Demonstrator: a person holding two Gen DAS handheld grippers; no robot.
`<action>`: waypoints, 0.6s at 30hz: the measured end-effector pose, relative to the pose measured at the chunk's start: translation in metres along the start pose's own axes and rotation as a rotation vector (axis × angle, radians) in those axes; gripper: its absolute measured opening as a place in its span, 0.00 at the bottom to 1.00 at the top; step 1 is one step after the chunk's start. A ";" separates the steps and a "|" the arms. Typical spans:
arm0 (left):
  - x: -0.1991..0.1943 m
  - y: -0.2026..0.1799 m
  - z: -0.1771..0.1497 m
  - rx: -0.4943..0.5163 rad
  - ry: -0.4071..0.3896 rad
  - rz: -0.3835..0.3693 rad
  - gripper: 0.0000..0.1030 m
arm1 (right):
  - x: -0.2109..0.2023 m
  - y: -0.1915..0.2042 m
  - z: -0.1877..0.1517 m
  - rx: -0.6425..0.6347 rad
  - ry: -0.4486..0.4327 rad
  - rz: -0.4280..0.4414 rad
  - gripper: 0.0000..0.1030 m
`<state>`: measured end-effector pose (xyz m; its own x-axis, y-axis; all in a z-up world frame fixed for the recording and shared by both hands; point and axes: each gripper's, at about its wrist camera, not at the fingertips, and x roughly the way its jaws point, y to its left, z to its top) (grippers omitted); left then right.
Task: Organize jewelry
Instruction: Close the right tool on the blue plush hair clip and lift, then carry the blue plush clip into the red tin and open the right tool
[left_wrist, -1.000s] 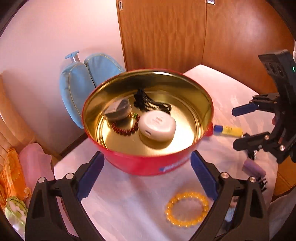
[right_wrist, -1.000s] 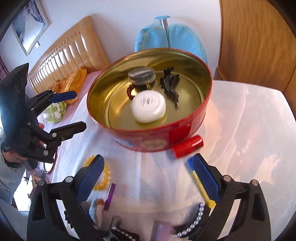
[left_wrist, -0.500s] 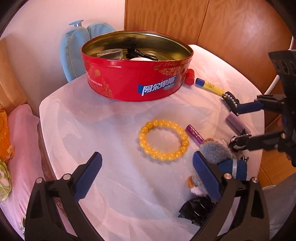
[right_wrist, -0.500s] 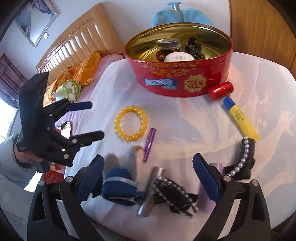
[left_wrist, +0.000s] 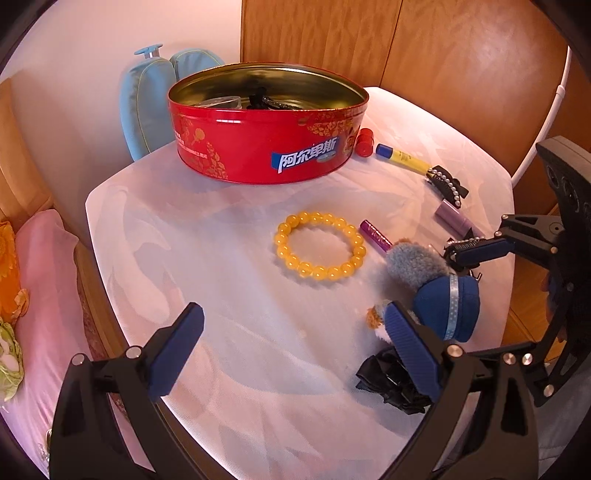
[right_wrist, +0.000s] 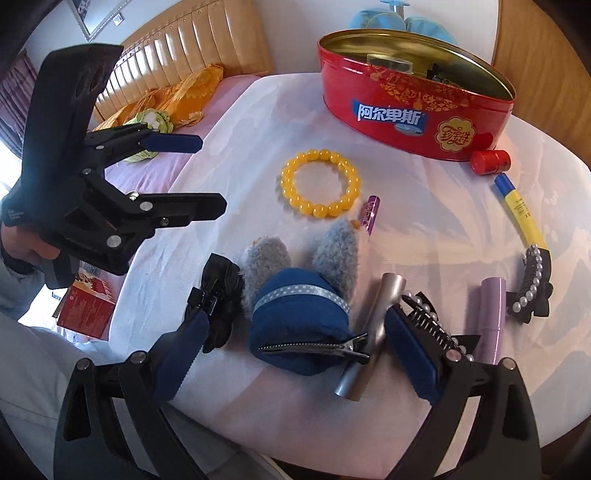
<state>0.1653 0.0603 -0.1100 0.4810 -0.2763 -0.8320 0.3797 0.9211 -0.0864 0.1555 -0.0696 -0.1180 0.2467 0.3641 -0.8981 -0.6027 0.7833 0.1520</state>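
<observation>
— On the table (left_wrist: 221, 295), what is seen from left to right?

— The left gripper (left_wrist: 291, 339) is held empty, jaws apart; ahead of it the yellow bead bracelet (left_wrist: 320, 244) is laid flat, with the red tin (left_wrist: 266, 147) beyond.

— And further right?

— The blue plush hair clip (right_wrist: 301, 321) is framed between the parted, empty jaws of the right gripper (right_wrist: 291, 350), its metal clip lying crosswise. That gripper is judged nearer.

Yellow bead bracelet (left_wrist: 320, 245) flat on cloth, open red tin (left_wrist: 266, 147) behind it
</observation>
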 end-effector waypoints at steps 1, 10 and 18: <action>-0.001 0.000 0.000 0.000 -0.001 -0.002 0.93 | 0.002 0.001 -0.001 -0.010 -0.003 -0.008 0.93; -0.003 0.008 0.002 -0.026 -0.021 0.002 0.93 | -0.007 0.008 0.006 -0.082 -0.048 -0.084 0.59; -0.008 0.019 0.023 -0.071 -0.079 0.010 0.93 | -0.057 -0.015 0.044 -0.090 -0.197 -0.122 0.59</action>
<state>0.1868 0.0733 -0.0922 0.5463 -0.2853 -0.7875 0.3189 0.9403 -0.1194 0.1834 -0.0802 -0.0507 0.4595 0.3676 -0.8085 -0.6225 0.7826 0.0021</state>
